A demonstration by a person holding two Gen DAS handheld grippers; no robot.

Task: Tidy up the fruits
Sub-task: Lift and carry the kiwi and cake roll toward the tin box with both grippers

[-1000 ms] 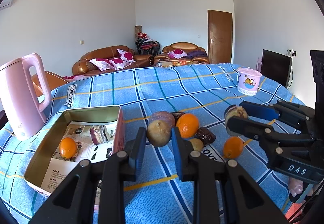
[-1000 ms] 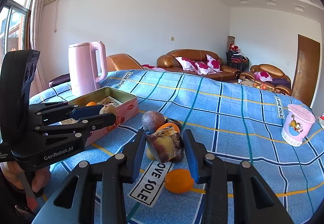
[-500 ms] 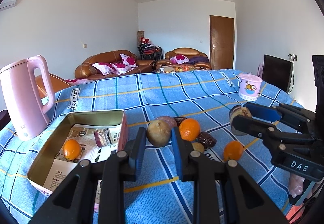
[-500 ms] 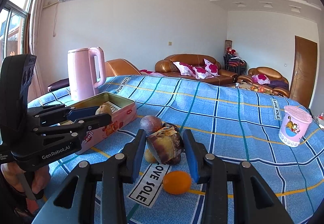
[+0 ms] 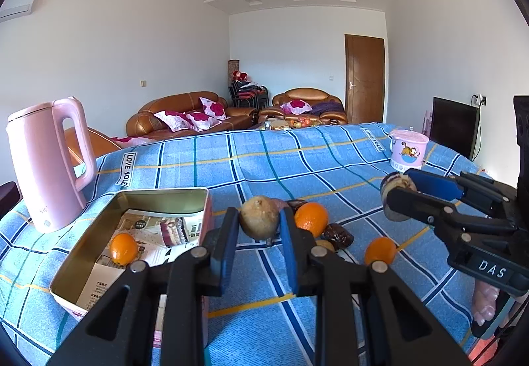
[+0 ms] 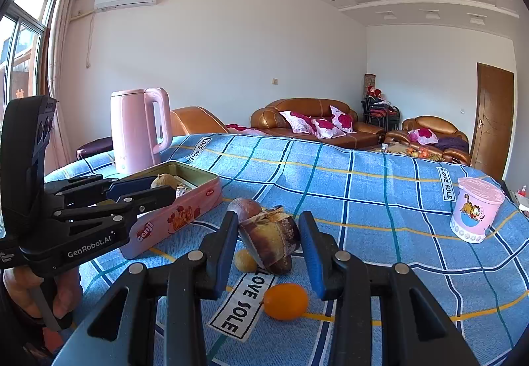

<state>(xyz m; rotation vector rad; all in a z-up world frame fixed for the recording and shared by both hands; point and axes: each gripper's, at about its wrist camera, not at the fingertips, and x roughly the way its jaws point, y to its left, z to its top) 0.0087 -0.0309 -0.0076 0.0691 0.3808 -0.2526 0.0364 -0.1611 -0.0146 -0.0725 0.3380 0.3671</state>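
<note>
My left gripper (image 5: 259,217) is shut on a round brown fruit (image 5: 259,223), held above the blue checked cloth just right of the open tin box (image 5: 99,227). One orange (image 5: 123,248) lies inside the tin. My right gripper (image 6: 268,220) is shut on a brown, cut-looking fruit piece (image 6: 271,237), held over the fruit pile. On the cloth lie two oranges (image 5: 311,219) (image 5: 380,250), a dark wrinkled fruit (image 5: 338,235), a purple round fruit (image 6: 245,207) and a small yellow one (image 6: 245,261). In the right wrist view the left gripper (image 6: 162,185) hangs by the tin's rim (image 6: 198,172).
A pink kettle (image 5: 46,167) stands left of and behind the tin. A pink cartoon cup (image 5: 408,151) stands at the far right of the cloth. A person's hand (image 6: 33,296) holds the left gripper. Sofas and a door lie beyond the table.
Both grippers have tipped upward a little, so the table sits lower in both views. Each still grips its fruit. Nothing on the cloth or in the tin has moved.
</note>
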